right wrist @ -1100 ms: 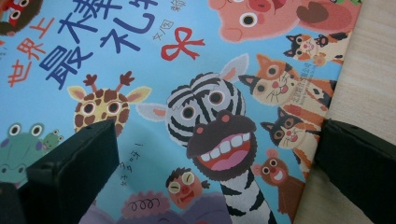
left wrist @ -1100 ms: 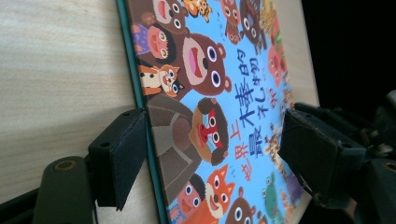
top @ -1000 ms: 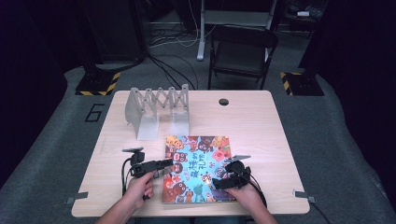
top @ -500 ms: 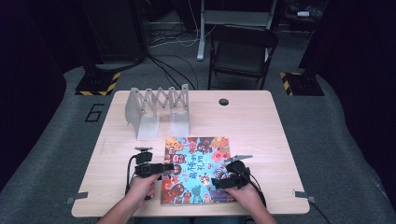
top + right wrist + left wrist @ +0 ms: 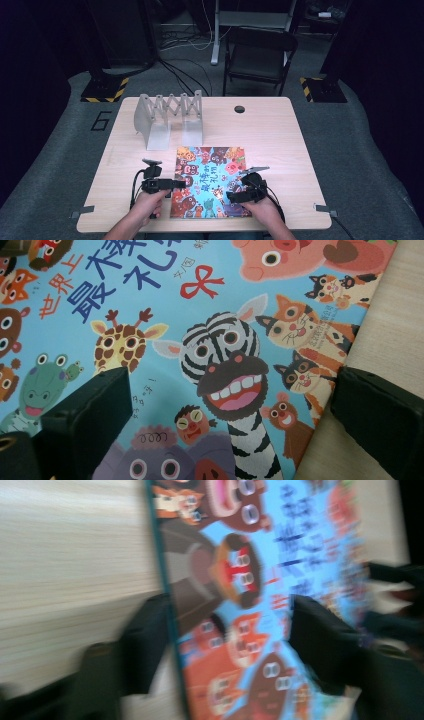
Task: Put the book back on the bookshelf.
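The light wooden surface [image 5: 280, 135] carries a picture book [image 5: 210, 181] lying flat, cover up, between the two hand-held grippers and reaching ahead of both. Its cover is sky blue and crowded with cartoon animals: a grinning zebra, a giraffe, cats, a pig, a green frog-like face. Large dark blue Chinese characters run across it, with smaller orange ones reading "世界上" and a red ribbon bow beside them; the rest is too cropped to read with certainty. On the grey floor beyond the surface's left edge a large "6" [image 5: 101, 120] is marked. The left hand-held gripper [image 5: 176, 184] lies level, pointing sideways at the book's left edge; its jaws have just been opening and now straddle that teal edge, one over bare wood and one over the cover, without pressing on it. The right hand-held gripper [image 5: 231, 196] is angled down over the book's near right corner, jaws apart, one above the cover and one past its right edge, gripping nothing. Farther ahead of the left hand-held gripper stands a grey metal folding rack [image 5: 169, 116].
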